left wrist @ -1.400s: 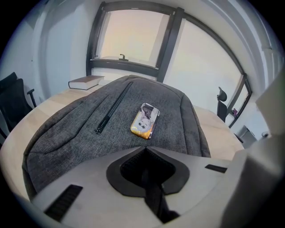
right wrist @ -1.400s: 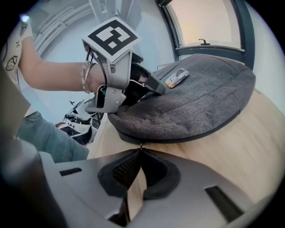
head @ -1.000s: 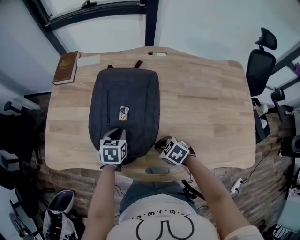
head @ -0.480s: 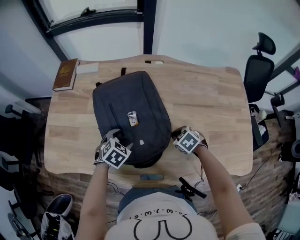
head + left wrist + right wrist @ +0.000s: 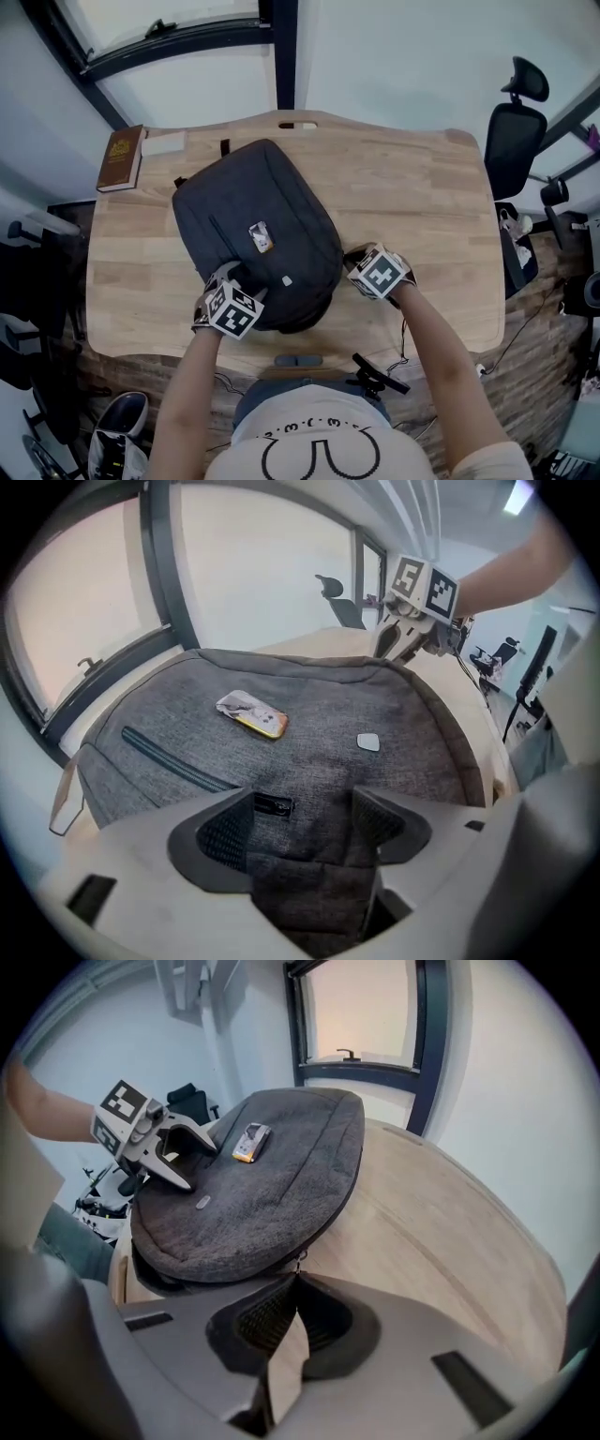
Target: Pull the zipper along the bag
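A dark grey backpack (image 5: 258,230) lies slantwise on the wooden table (image 5: 412,197). My left gripper (image 5: 223,279) stands over its near end. In the left gripper view that gripper (image 5: 305,817) has just been opening; grey bag fabric lies between the wide jaws, and the pads do not press it. A short zipper (image 5: 173,759) of the front pocket ends just ahead of the left pad. My right gripper (image 5: 353,260) is at the bag's near right edge. In the right gripper view it (image 5: 295,1288) is shut on the small zipper pull (image 5: 298,1262) of the edge zipper.
A yellow-rimmed tag (image 5: 260,236) and a small pale patch (image 5: 288,279) sit on the bag's front. A brown book (image 5: 120,157) and a pale card (image 5: 164,142) lie at the table's far left corner. An office chair (image 5: 516,141) stands to the right.
The bag's near end has swung right, so it now lies slantwise. My right gripper moved right along its edge. My left gripper rolled and its jaws opened off the fabric.
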The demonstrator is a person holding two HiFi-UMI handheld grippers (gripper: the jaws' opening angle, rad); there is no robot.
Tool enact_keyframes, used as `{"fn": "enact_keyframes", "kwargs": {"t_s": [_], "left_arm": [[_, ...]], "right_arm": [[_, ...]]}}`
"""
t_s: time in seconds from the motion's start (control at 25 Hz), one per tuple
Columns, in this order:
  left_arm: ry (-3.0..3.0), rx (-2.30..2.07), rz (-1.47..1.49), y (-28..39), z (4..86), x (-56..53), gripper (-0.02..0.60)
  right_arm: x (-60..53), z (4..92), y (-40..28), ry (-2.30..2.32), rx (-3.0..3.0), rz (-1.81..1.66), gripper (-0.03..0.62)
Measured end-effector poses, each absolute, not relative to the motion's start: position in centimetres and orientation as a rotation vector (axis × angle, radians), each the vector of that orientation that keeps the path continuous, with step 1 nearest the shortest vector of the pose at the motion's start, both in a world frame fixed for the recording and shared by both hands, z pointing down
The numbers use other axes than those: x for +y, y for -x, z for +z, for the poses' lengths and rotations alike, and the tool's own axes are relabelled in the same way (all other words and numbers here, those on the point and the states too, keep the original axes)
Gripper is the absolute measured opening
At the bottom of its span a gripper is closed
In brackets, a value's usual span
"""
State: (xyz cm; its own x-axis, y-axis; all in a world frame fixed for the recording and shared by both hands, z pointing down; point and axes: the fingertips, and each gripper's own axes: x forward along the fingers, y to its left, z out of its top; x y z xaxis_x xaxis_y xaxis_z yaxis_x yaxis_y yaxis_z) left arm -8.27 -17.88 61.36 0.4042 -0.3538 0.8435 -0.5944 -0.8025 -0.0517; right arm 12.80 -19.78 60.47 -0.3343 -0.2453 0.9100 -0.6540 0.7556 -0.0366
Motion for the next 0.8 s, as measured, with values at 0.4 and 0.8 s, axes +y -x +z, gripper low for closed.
{"fn": "enact_keyframes", "kwargs": {"t_s": [0.4,0.8], "left_arm": [[-2.373,-0.887,1.278,8.5,61.3,-18.2,0.310],[-2.355,-0.909,1.281,9.0,61.3,-18.4,0.310]], "right_arm": [[-14.3,60.0,-11.6,-0.619,-1.947,0.454,0.055],[-11.3,59.9,-8.9,-0.751,-2.005,0.588,0.058]]}}
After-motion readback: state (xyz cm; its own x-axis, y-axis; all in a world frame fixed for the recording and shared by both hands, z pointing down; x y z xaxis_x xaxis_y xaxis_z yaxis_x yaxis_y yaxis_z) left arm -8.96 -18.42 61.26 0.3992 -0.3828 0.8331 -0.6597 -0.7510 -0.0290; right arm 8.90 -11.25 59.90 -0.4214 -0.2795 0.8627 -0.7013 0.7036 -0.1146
